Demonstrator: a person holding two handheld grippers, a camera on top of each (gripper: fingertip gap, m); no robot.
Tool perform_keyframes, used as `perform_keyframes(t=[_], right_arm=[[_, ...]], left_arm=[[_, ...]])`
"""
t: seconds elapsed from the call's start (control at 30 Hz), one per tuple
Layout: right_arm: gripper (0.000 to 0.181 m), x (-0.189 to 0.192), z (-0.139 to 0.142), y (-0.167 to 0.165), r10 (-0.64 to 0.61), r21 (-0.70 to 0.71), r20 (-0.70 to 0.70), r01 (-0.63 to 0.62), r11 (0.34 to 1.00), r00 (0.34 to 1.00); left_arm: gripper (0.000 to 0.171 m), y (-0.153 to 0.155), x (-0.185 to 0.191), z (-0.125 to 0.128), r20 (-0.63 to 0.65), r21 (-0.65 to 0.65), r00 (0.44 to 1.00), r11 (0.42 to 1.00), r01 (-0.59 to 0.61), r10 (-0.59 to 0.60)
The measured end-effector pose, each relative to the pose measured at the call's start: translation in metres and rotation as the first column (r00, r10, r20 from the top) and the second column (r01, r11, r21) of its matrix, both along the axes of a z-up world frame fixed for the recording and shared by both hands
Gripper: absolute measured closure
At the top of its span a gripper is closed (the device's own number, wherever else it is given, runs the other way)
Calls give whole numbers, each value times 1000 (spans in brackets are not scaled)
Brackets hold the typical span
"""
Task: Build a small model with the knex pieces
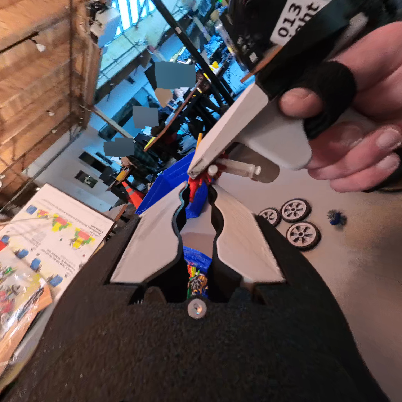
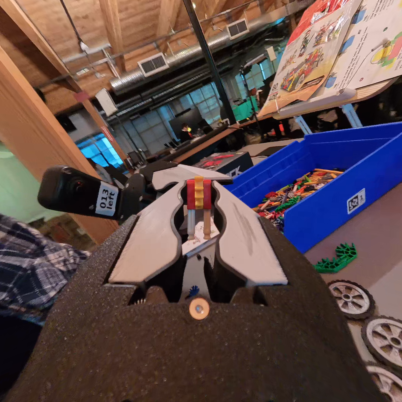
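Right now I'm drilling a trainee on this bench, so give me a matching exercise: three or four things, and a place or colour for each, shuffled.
Things:
1. red and yellow connector piece
2. green fan-shaped piece
3. wheels
4. blue bin

Places:
A. holds mixed coloured parts
B. clamped in the right gripper
C. lying flat on the table, grouped
D. alone on the table beside the bin

Pairs: 1-B, 2-D, 3-C, 4-A

We see a small built piece between the right gripper's fingertips, two rods hanging below it. The left gripper meets that piece head-on. A bin of parts lies right of the right gripper; three wheels lie right of the left.
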State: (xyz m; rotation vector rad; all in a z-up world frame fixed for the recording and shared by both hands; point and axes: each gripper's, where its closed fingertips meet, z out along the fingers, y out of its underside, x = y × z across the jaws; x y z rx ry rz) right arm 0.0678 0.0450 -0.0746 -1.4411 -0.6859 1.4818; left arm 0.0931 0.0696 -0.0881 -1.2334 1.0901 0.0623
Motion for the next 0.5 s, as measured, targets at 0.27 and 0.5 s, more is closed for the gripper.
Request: perform_keyframes(t=[0.27, 0.5], right_arm=[[147, 21, 7, -29, -116, 117, 151, 99, 988, 982], [138, 125, 55, -80, -197, 308, 148, 144, 940, 969]], left_arm=[[161, -17, -5, -3, 226, -104, 957, 982, -160, 181], [170, -37, 13, -17, 252, -141, 932, 963, -230, 259]])
